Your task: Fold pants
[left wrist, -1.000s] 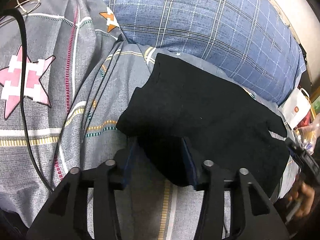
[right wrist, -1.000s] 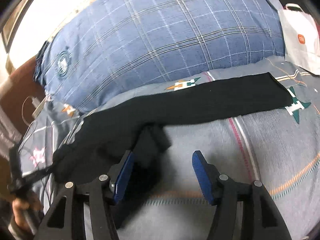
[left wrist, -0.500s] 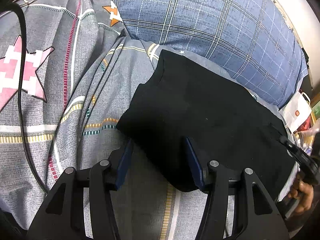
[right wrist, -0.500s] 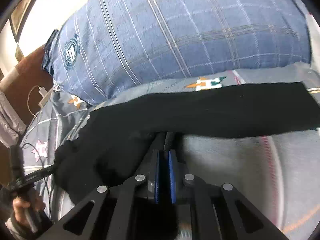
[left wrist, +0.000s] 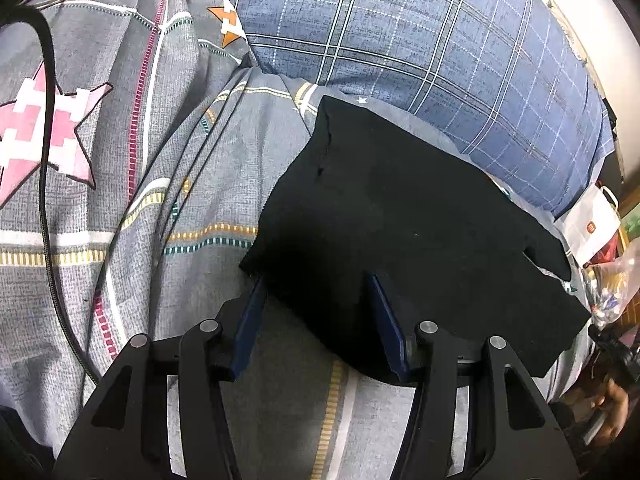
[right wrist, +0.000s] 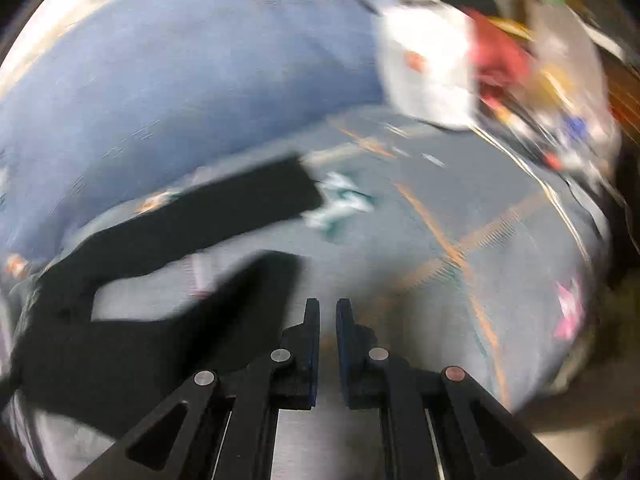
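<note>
The black pants lie on the grey patterned bedsheet. My left gripper is open, its blue-padded fingers straddling the near edge of the pants' wide end. In the blurred right wrist view the pants show two legs: one stretches away to the right, the other lies short and nearer. My right gripper has its jaws nearly together with a narrow gap, and nothing is visible between them. It sits just right of the near leg's end.
A large blue plaid pillow lies behind the pants. A black cable runs down the sheet at left. A white paper bag and clutter stand at the bed's far right; the bag is blurred in the right wrist view.
My right gripper closed on a pant leg half a second ago, then swung right; the cloth is now out of its jaws. My left gripper stayed open at the pants' edge.
</note>
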Demonstrator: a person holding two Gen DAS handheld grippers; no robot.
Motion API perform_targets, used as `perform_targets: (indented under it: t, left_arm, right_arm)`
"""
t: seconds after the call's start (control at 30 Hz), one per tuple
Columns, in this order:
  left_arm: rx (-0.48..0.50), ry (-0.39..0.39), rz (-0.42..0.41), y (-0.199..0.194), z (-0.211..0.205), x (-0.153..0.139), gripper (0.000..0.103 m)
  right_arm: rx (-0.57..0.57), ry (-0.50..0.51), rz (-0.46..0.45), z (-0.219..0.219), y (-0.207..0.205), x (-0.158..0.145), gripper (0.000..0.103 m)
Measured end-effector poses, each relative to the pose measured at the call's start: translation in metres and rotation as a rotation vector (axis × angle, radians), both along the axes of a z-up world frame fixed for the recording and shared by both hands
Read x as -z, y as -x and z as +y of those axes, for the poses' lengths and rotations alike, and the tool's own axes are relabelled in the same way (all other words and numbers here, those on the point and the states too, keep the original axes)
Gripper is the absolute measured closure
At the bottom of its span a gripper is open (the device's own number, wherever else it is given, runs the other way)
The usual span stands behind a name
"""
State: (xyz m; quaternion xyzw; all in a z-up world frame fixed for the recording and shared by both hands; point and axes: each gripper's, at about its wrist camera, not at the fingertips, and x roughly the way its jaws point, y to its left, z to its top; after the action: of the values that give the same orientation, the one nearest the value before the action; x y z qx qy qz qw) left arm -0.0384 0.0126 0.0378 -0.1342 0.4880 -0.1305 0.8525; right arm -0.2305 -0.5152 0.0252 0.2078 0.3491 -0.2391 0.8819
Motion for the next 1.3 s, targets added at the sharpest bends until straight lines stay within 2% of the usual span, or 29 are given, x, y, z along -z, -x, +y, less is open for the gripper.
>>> perform_targets:
  t: [0.03,0.1,0.17,0.23,0.27,0.3,0.33,0.43,0.47,0.5,0.57,0.63,0.7,0.8,0.83,0.9,0.93,0.97,1.0,1.03,1.1,1.17,1.3]
  left_arm:
    - [-0.004,0.003,-0.005,0.001,0.001,0.0,0.048]
    - [-0.014,0.017,-0.012,0.001,0.002,-0.001,0.033]
    - [-0.017,0.04,-0.012,0.001,0.002,0.001,0.03]
    - [-0.005,0.035,-0.001,0.001,-0.002,0.004,0.03]
    - [0.004,0.025,0.009,0.0,-0.005,0.007,0.03]
    - [0.012,0.018,0.025,-0.002,-0.008,0.01,0.03]
    - [0.017,0.019,0.034,-0.002,-0.01,0.012,0.03]
    - [0.021,0.015,0.031,-0.004,-0.013,0.015,0.029]
    - [0.019,0.015,0.032,-0.005,-0.014,0.016,0.03]
    - [0.015,0.019,0.036,-0.006,-0.013,0.016,0.03]
    - [0.007,0.026,0.039,-0.007,-0.011,0.016,0.03]
    - [0.01,0.02,0.045,-0.009,-0.011,0.015,0.03]
    - [0.0,0.02,0.048,-0.013,-0.011,0.016,0.03]
    - [-0.026,0.028,0.047,-0.018,-0.011,0.017,0.029]
    - [-0.035,0.03,0.043,-0.019,-0.012,0.017,0.03]
    - [-0.042,0.04,0.024,-0.021,-0.014,0.018,0.029]
    - [-0.041,0.049,0.009,-0.022,-0.014,0.019,0.032]
    - [-0.037,0.063,-0.002,-0.022,-0.014,0.019,0.042]
    - [-0.031,0.063,-0.003,-0.021,-0.014,0.019,0.07]
    - [-0.009,0.053,-0.003,-0.021,-0.016,0.018,0.08]
    - [0.017,0.042,-0.024,-0.017,-0.019,0.015,0.088]
    - [0.022,0.037,-0.063,-0.009,-0.021,0.005,0.09]
    - [-0.001,0.09,-0.107,0.019,-0.009,-0.018,0.09]
  right_arm:
    - [-0.026,-0.007,-0.025,0.0,0.002,-0.002,0.096]
    - [-0.08,0.012,-0.018,0.009,0.0,-0.005,0.095]
    - [-0.13,-0.011,0.005,0.015,-0.009,-0.003,0.093]
    - [-0.137,-0.038,0.027,0.017,-0.01,0.006,0.078]
    - [-0.121,-0.06,0.037,0.016,-0.011,0.012,0.059]
    - [-0.114,-0.08,0.033,0.014,-0.012,0.018,0.051]
    - [-0.121,-0.114,0.026,0.013,-0.012,0.024,0.051]
    - [-0.188,-0.144,0.014,0.019,-0.022,0.037,0.052]
    - [-0.208,-0.164,0.035,0.022,-0.03,0.043,0.062]
    - [-0.223,-0.175,0.043,0.024,-0.033,0.045,0.081]
    - [-0.231,-0.154,0.003,0.026,-0.034,0.038,0.095]
    - [-0.24,-0.12,-0.054,0.027,-0.025,0.021,0.095]
    - [-0.215,-0.06,-0.063,0.024,-0.014,0.004,0.096]
    - [-0.136,0.039,0.016,0.008,-0.005,-0.002,0.096]
    - [-0.116,0.05,0.044,0.002,-0.006,0.0,0.096]
    - [-0.111,0.01,0.12,-0.015,-0.013,0.017,0.096]
    - [-0.085,0.013,0.156,-0.018,-0.017,0.023,0.096]
    - [-0.037,0.031,0.209,-0.022,-0.02,0.029,0.095]
    - [-0.018,0.017,0.224,-0.027,-0.021,0.029,0.096]
    - [-0.009,-0.012,0.201,-0.03,-0.019,0.027,0.095]
    - [-0.014,-0.076,0.07,-0.026,-0.009,0.011,0.094]
    - [-0.039,-0.083,0.024,-0.014,-0.008,0.0,0.09]
    - [-0.242,-0.052,-0.033,0.042,-0.027,-0.024,0.08]
